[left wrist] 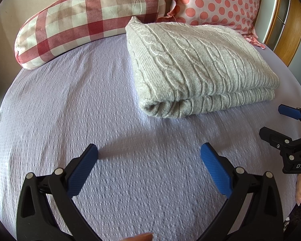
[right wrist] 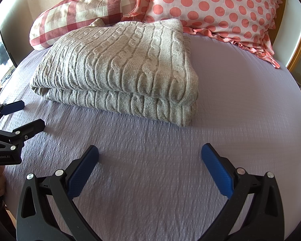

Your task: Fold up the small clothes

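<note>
A grey cable-knit sweater point(left wrist: 198, 68) lies folded in a thick rectangle on the lilac bedspread point(left wrist: 70, 110); it also shows in the right wrist view point(right wrist: 118, 68). My left gripper point(left wrist: 149, 152) is open and empty, hovering over bare bedspread in front of and left of the sweater. My right gripper point(right wrist: 150, 152) is open and empty, over the bedspread point(right wrist: 240, 100) in front of the sweater. Each gripper shows at the edge of the other's view, the right one point(left wrist: 279, 120) and the left one point(right wrist: 28, 116), both open.
A red-and-white checked bolster point(left wrist: 86, 22) and a pink polka-dot pillow point(left wrist: 216, 0) lie against the wall behind the sweater. A wooden bed frame point(left wrist: 285, 38) runs along the right. The bed's left edge drops off near a window point(right wrist: 0, 64).
</note>
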`<state>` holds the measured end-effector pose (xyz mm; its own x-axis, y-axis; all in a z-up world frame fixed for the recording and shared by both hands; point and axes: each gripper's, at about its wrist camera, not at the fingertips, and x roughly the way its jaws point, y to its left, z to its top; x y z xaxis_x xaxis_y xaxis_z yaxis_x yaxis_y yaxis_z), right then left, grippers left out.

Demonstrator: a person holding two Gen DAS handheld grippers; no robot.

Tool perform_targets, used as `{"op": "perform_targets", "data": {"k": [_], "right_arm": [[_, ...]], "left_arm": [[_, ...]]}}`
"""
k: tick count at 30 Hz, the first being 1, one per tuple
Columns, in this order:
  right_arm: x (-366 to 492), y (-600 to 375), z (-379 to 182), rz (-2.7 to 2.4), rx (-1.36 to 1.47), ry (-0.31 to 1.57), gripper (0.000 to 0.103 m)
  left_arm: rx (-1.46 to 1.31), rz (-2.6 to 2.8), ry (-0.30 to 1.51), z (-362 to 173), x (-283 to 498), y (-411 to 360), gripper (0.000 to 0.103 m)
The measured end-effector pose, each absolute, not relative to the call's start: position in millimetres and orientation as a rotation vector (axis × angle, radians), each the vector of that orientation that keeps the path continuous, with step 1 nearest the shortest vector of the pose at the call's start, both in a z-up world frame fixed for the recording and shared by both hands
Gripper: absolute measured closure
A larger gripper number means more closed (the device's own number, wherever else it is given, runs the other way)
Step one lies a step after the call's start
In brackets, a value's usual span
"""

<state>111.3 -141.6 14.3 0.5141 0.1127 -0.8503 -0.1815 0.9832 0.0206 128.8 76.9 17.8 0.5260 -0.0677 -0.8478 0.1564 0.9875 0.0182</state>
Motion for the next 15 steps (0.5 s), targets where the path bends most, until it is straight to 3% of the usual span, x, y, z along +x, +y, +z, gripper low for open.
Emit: {"op": "perform_targets", "data": {"k": [15], "right_arm": [[111.3,-141.7,14.4,0.177,-0.074,1.016,0.001]], "left_arm": [[0.1,-0.138,1.028,17.5,133.2,77.0,0.002]]}}
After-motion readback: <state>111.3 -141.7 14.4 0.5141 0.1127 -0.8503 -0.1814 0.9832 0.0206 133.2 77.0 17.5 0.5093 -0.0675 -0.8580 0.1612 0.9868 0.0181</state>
